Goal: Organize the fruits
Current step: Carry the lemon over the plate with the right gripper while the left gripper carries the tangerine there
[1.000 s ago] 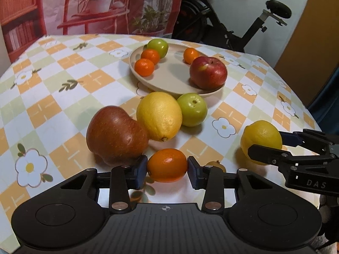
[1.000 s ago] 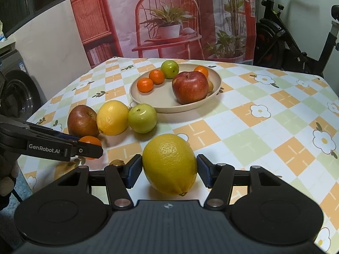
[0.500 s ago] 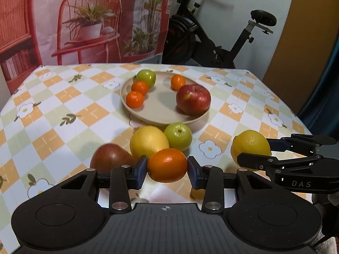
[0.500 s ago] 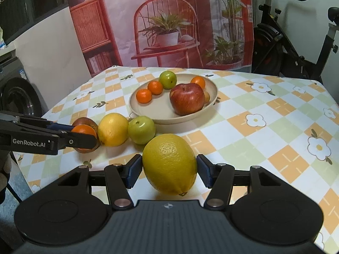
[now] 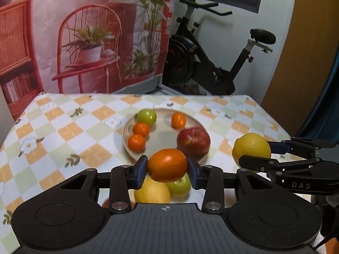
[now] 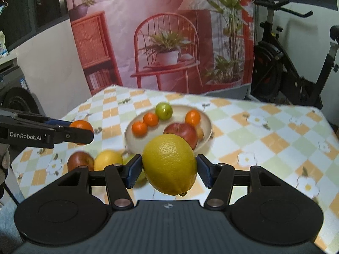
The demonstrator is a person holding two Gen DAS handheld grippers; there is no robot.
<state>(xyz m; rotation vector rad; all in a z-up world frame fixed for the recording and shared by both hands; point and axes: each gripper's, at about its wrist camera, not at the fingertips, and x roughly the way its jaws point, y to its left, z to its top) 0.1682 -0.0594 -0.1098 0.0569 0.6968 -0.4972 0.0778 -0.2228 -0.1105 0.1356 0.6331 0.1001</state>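
My left gripper (image 5: 167,170) is shut on an orange (image 5: 167,165) and holds it in the air in front of the beige plate (image 5: 163,136). My right gripper (image 6: 168,169) is shut on a large lemon (image 6: 170,163), also lifted off the table. The plate holds a red apple (image 5: 193,141), a green apple (image 5: 147,116) and three small oranges. On the cloth below lie a second lemon (image 5: 151,192), a green apple (image 5: 179,185) and a dark red apple (image 6: 80,160). From the left wrist view the right gripper with its lemon (image 5: 251,149) shows at the right.
The table has a checked flower cloth (image 6: 264,139) and ends close behind the plate. Beyond it hang a printed backdrop (image 5: 84,33) and stands an exercise bike (image 5: 211,63). A washing machine (image 6: 14,97) is at the far left in the right wrist view.
Both grippers have risen with their fruit, off the table. The loose fruit on the cloth has dropped low in both views, and the plate sits lower in view.
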